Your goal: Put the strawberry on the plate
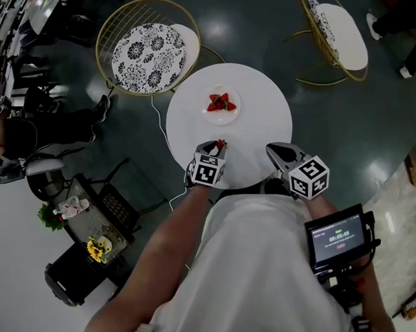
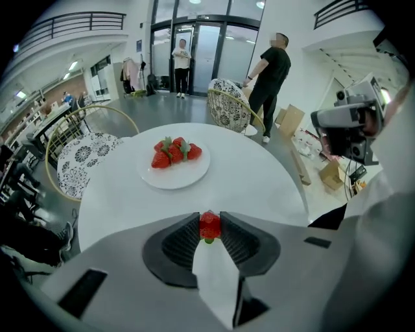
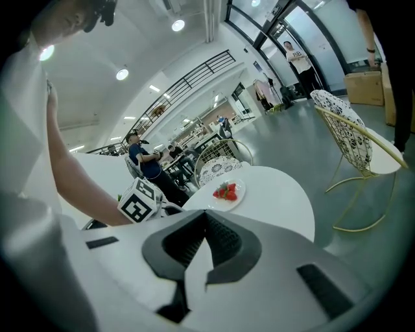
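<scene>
Red strawberry [image 2: 209,225], tip outward, left claw [image 2: 209,218]

Nothing legible. The screen [image 1: 338,238] just behind the right claw [image 1: 272,150] shows a row of digits too small to make out; the cube [image 1: 309,176] on that claw bears only black square patterns

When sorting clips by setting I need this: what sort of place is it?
Likely an open lobby or lounge hall: a round white table, patterned wire-frame chairs, glass entrance doors and an upper balcony railing.
</scene>
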Demonstrator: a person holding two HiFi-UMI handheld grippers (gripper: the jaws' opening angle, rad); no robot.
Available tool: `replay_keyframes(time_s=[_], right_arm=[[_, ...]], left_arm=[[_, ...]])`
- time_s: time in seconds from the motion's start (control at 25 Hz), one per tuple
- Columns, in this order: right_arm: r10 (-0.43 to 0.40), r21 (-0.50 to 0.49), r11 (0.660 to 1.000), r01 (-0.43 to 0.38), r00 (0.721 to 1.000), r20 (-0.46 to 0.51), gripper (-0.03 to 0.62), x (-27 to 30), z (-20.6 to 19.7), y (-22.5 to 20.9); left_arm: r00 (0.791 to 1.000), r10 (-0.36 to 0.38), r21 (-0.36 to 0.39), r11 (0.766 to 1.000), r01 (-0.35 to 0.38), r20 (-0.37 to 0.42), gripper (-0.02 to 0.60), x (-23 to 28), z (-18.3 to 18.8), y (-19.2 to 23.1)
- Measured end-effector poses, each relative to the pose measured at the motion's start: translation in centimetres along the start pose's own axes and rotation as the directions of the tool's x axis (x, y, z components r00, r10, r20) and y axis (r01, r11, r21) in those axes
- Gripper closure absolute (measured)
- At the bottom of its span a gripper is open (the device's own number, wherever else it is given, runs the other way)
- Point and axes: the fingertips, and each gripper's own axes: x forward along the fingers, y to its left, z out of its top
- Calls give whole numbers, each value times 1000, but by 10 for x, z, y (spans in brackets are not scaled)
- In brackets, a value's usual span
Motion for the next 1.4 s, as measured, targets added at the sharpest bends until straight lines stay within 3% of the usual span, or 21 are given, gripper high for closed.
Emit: replay_keyframes(time_s=[0.52, 0.96, 1.4], right_arm=[[15, -15, 1000, -16, 999, -29, 588, 8, 7, 6], [-7, 4, 1000, 7, 999, -48, 588, 4, 5, 1], [-26, 24, 999, 27, 998, -61, 588, 0, 0, -2]], left_arm=[[988, 46, -133, 991, -26, 147, 486, -14, 50, 19], [983, 120, -170, 981, -95, 143, 486, 4, 79, 40], [982, 134, -191, 976, -108, 131, 486, 21, 86, 48]])
